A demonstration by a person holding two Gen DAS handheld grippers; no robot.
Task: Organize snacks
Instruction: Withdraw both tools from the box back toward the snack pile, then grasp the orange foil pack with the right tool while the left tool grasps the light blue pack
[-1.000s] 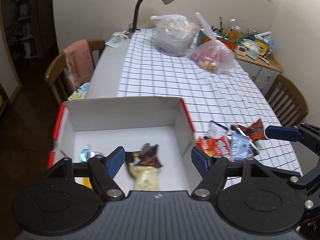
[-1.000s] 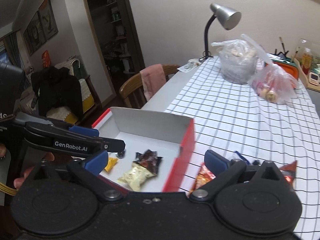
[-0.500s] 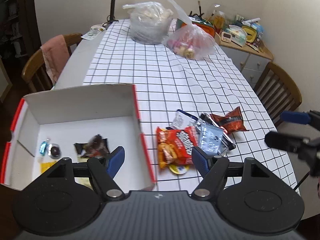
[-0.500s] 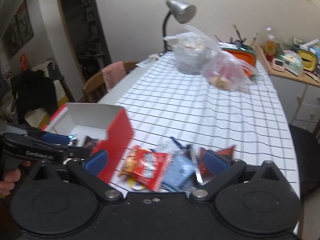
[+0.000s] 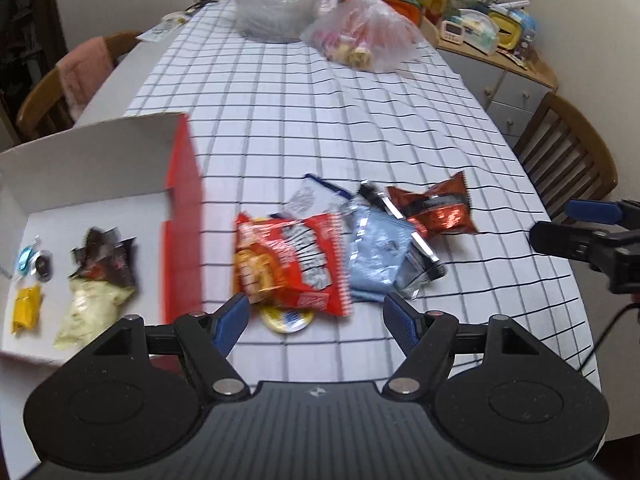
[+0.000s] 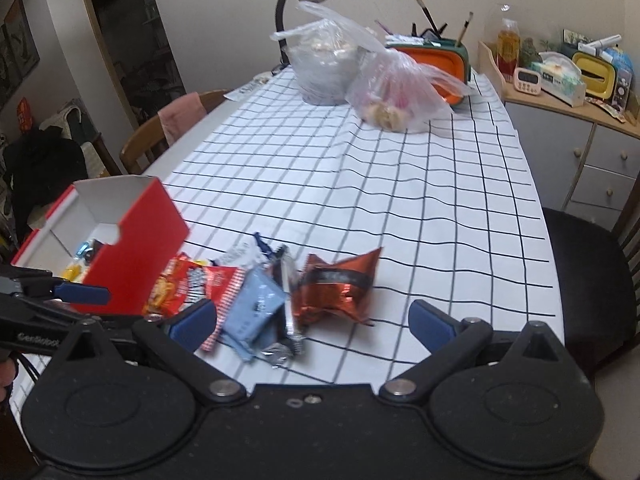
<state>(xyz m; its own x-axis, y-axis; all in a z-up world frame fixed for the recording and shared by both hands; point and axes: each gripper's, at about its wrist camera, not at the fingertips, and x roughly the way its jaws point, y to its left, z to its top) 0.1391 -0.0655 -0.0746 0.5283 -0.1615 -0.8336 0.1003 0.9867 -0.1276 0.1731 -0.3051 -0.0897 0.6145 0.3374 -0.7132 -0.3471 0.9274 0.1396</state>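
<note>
Four snacks sit in the red box (image 5: 182, 208) — several packets (image 5: 294, 258) wait on the surface (image 5: 320, 120), left tool (image 5: 316, 318) and right tool (image 6: 312, 322) both released.

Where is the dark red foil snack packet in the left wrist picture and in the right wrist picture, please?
Left wrist view: the dark red foil packet lies right of centre, at the right end of the snack pile.
Right wrist view: it lies near the centre, low, between the fingers of the right gripper.
Shared landmark: the light blue packet just to its left in both.
</note>
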